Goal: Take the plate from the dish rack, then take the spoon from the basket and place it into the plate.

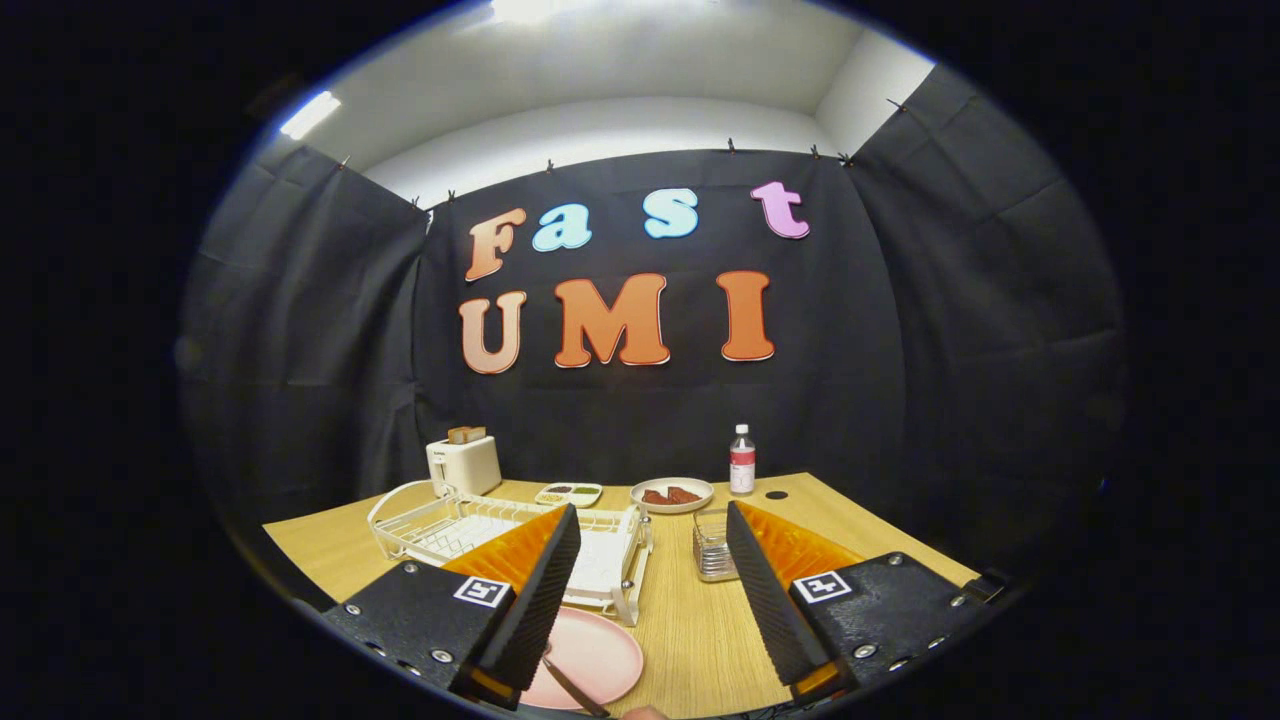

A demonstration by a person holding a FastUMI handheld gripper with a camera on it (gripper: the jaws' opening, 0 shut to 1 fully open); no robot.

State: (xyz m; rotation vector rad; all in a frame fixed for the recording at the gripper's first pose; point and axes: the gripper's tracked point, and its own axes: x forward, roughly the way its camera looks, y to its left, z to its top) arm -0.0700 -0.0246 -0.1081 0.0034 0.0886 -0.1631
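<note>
The gripper (650,590) hangs over the light wooden table (700,640) with its 2 fingers spread wide apart and nothing between them. The round pink plate (590,655) lies flat on the table just in front of the white wire dish rack (450,525), partly under the left finger. A slim metal spoon (575,690) lies with one end on the plate and its handle running out over the near rim. So the job looks done or nearly so.

The risk now is in pulling away. The left finger sits right over the plate, and a careless sideways swing could catch the overhanging handle and flip the spoon off, or nudge the plate into the rack. The small clear wire basket (712,550) stands just ahead of the right finger and could be knocked as well. Lifting straight up first seems safest.
</note>
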